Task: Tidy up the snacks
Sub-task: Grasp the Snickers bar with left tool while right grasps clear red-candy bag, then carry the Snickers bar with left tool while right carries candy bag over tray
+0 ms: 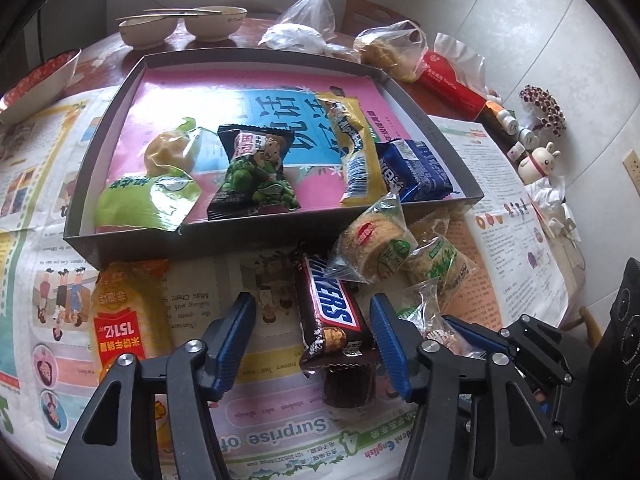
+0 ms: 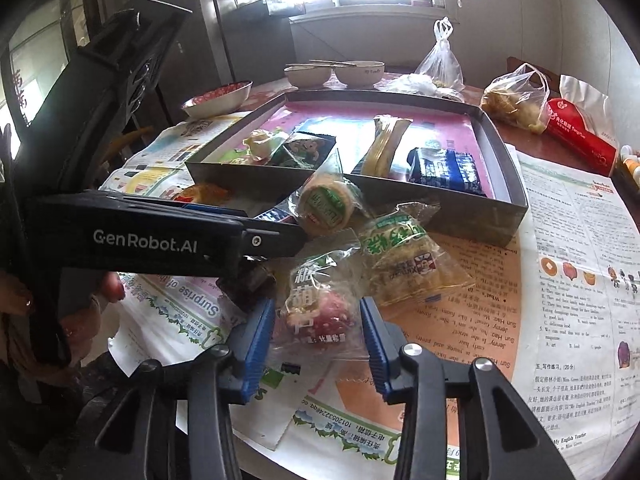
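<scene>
Grey tray [image 1: 132, 240] sitting on bench, holding green packet [image 1: 148, 196], pea bag [image 1: 256, 172], yellow bar [image 1: 356, 152], blue pack [image 1: 416, 172]; left claw [image 1: 312, 340] straddling Snickers [image 1: 332, 312] lying before tray, pads not touching; right claw [image 2: 316, 328] straddling red candy bag [image 2: 320, 312], part-open, not gripping.

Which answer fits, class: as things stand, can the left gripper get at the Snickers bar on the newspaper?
Probably yes. The Snickers bar lies uncovered between the fingers of the left gripper. The jaws stand apart on either side of it, with nothing lying over it.
</scene>
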